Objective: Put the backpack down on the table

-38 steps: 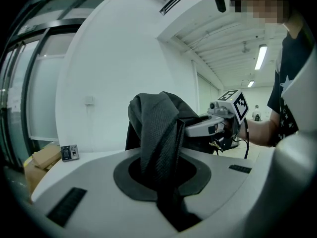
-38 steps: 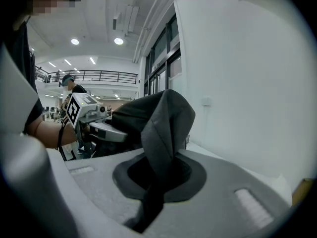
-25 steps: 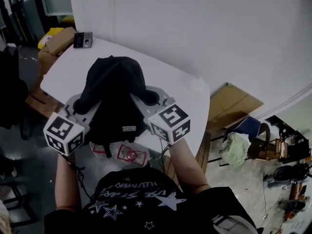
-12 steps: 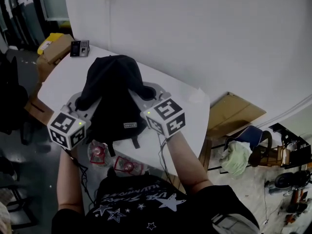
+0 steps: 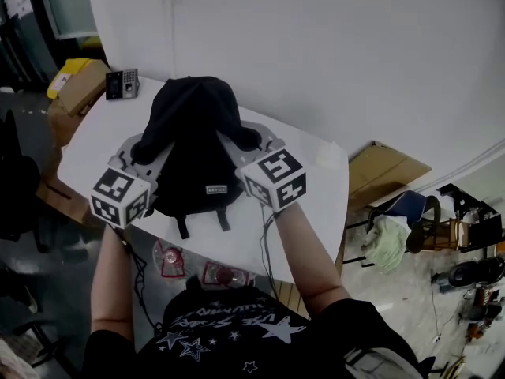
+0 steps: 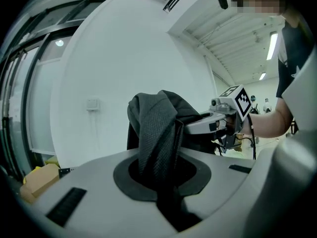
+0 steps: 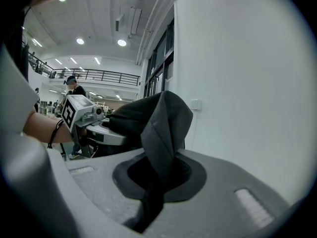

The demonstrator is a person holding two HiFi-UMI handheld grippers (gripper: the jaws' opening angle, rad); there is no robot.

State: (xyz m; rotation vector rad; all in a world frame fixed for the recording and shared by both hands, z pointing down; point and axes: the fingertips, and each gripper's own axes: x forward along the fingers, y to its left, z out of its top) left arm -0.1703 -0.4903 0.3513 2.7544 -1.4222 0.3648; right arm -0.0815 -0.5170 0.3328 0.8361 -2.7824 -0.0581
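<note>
I grip the black backpack by its fabric in my left gripper and right gripper over the white table, so next I should probably lower it, then release.

The left gripper and right gripper have carried the backpack away from the person and farther over the table. Its lower end and dangling straps, behind the fingers, hung past the near edge before and now show over the white top. The red packets on the floor, formerly just under that end, now lie well behind the fingers.
</note>
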